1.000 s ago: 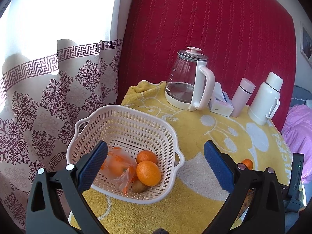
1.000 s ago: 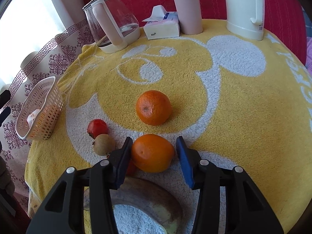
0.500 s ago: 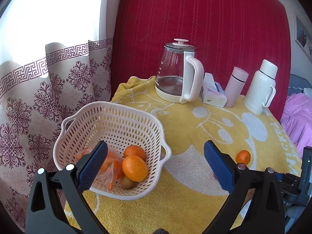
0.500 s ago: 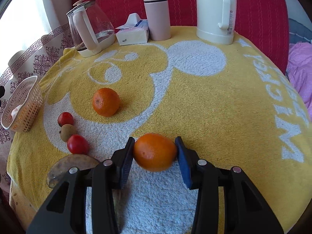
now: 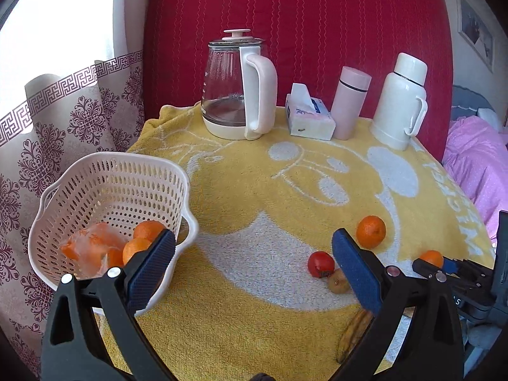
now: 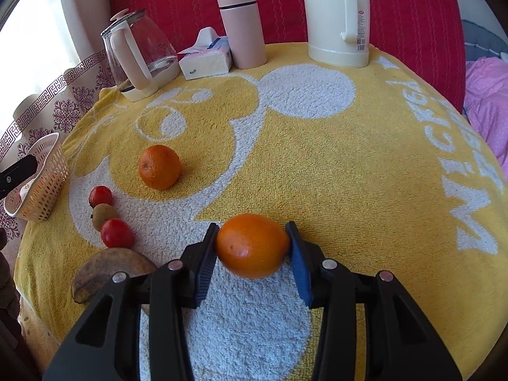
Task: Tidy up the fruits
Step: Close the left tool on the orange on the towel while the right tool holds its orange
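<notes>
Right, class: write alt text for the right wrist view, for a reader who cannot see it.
A hand-held gripper clamps an orange above a yellow towel. To the left lie another orange, two red fruits, a brown fruit and a banana, with a white basket at the edge.

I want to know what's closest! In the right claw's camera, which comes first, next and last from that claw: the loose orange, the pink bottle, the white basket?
1. Loose orange: nearest the right claw, ahead to the left.
2. White basket: farther, at the towel's far-left edge.
3. Pink bottle: farthest, at the back by the red cushion.
</notes>
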A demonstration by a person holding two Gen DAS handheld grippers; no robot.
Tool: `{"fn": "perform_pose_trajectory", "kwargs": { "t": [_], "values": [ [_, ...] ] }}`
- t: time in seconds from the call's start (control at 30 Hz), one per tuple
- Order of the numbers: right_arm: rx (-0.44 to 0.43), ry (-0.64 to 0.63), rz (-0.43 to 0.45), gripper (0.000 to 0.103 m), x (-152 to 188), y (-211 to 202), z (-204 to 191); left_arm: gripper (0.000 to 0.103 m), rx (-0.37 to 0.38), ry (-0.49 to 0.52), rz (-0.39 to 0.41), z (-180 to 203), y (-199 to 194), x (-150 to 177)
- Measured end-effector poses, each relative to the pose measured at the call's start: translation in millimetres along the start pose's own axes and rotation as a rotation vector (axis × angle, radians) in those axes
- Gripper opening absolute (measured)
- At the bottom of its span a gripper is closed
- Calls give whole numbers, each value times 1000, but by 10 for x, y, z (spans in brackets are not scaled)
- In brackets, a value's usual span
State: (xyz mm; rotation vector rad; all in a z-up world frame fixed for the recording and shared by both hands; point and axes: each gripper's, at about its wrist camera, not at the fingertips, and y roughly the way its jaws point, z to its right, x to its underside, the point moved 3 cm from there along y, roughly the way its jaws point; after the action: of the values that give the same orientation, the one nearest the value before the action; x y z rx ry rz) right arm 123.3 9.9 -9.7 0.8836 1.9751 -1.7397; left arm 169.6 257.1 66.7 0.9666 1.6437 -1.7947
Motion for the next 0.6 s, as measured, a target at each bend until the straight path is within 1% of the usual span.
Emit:
{"fn": "perform_pose_trajectory", "kwargs": {
  "t": [0.23,0.27,0.3,0.37,0.47,0.5,0.57,0.6],
  "values": [
    [-16,19,2,43,5,-4,25,99,48,87,-40,430,180,-21],
    [-15,18,3,43,7,-3,22,98,56,101,-47,500,216,-20],
    [-13,16,3,43,9,-3,18,95,68,115,-58,575,255,-15],
    [-9,16,5,43,14,-5,13,93,99,143,-82,719,338,3],
    [-9,19,6,43,12,-5,18,92,176,170,-102,914,443,36],
    [-10,20,6,43,13,-5,20,91,190,184,-111,973,483,52],
    [-11,22,6,43,14,-5,23,81,200,214,-132,1084,570,78],
    [-11,22,7,43,14,-5,23,80,207,225,-145,1128,612,89]
  ]
}}
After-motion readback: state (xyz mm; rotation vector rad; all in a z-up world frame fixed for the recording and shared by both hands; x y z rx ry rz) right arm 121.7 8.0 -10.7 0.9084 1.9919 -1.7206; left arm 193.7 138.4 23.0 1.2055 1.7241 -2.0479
